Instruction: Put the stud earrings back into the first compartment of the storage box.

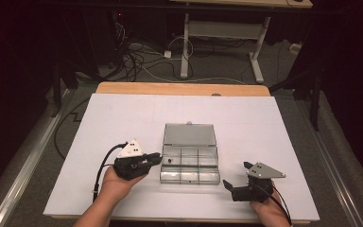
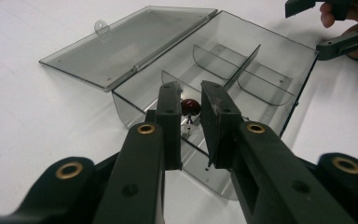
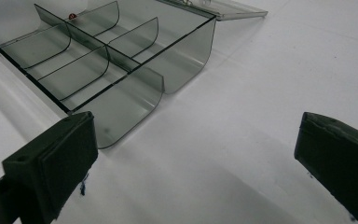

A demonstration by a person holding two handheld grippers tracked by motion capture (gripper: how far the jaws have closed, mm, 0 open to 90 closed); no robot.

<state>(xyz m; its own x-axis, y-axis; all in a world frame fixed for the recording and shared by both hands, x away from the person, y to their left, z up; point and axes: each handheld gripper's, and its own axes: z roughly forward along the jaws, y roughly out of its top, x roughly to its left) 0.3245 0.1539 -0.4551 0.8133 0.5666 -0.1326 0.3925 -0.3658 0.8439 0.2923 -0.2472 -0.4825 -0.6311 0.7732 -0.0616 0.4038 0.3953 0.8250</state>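
Two black jaws of the left gripper stand slightly parted with nothing pinched, over the near-left compartment of the clear box, where a small dark red bead lies. The right gripper gapes wide, right of the box.

Clear compartment box lid open, left tool at its edge, right tool apart
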